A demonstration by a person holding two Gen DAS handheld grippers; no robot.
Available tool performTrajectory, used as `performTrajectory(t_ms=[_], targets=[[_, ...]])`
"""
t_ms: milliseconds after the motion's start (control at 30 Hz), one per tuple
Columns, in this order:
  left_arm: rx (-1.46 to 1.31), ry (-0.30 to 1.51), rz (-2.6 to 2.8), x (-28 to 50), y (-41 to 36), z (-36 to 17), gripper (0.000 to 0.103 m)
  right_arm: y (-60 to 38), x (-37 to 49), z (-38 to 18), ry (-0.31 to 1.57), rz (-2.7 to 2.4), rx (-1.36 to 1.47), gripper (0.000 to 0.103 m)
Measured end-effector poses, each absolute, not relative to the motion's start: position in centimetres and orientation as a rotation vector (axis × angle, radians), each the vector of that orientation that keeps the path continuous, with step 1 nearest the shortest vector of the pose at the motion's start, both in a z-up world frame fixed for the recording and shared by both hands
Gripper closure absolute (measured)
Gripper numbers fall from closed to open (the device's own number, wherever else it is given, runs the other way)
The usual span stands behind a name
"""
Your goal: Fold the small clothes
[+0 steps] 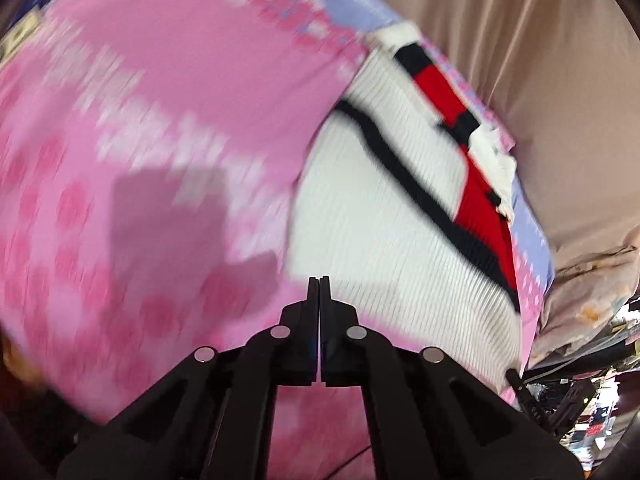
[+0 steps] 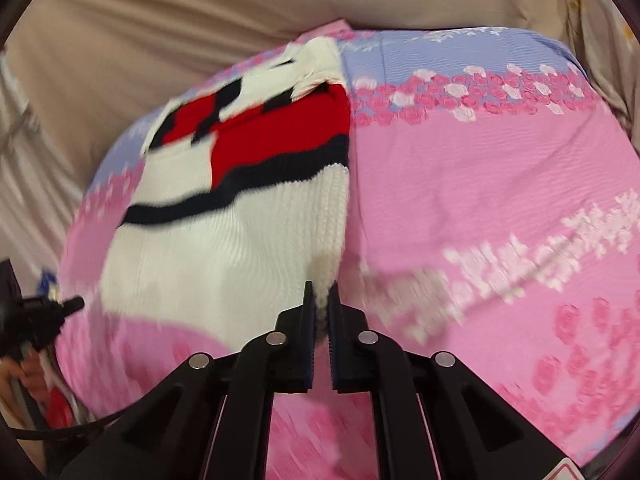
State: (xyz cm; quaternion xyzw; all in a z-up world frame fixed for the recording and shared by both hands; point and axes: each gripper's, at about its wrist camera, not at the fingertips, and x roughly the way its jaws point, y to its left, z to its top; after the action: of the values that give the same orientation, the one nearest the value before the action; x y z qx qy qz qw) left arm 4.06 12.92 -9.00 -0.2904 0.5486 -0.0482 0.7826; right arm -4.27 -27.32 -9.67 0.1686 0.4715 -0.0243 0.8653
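Note:
A small white knit sweater (image 1: 384,216) with red blocks and dark navy stripes lies on a pink flowered sheet (image 1: 168,128). My left gripper (image 1: 319,280) is shut and empty, its tips just above the sweater's near left edge. In the right wrist view the sweater (image 2: 224,240) lies to the left and ahead. My right gripper (image 2: 321,292) is shut on the sweater's near right corner, with white knit pinched between the jaws. Both views are motion-blurred.
The sheet (image 2: 480,184) turns pale blue at its far edge. Beige draped fabric (image 2: 180,20) rises behind it. The other gripper's black body (image 2: 36,316) shows at the left edge. Cluttered items (image 1: 592,420) sit at the lower right.

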Motion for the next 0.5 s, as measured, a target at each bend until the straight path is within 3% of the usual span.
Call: performTrajectory(t_ms=[167,233,267,300,333,367,433,500], targets=[[-0.635,1.225,-0.04,0.0,12.9,-11.5,0.101,-27.6,-7.5,-12.9,1.09,-0.057,0.342,0.103],[-0.636,1.197,0.007,0.8,12.7,-11.6,0.071,-28.4,-7.9,-14.2,1.116,-0.088,0.425,0.097],[-0.622,1.193,0.028,1.4,12.5,-11.6,0.039,-28.6,-8.0,-14.3,1.11,-0.1,0.443,0.094],[-0.599,1.177,0.062,2.4,12.2,-11.6,0.028,-28.7,-8.0,-14.5,1.1,-0.121,0.455,0.083],[-0.592,1.16,0.067,3.0,12.0,-11.6,0.027,-28.7,-7.8,-14.6,1.093,-0.136,0.461,0.071],[-0.58,1.158,0.054,4.0,11.6,-11.8,0.025,-28.7,-7.6,-14.8,1.087,-0.144,0.468,0.041],[-0.542,1.197,0.023,6.2,10.6,-13.1,0.022,-28.3,-6.8,-15.4,1.087,-0.16,0.472,0.035],[-0.511,1.187,0.01,7.3,9.8,-13.8,0.008,-27.7,-5.4,-16.2,1.111,-0.153,0.478,0.035]])
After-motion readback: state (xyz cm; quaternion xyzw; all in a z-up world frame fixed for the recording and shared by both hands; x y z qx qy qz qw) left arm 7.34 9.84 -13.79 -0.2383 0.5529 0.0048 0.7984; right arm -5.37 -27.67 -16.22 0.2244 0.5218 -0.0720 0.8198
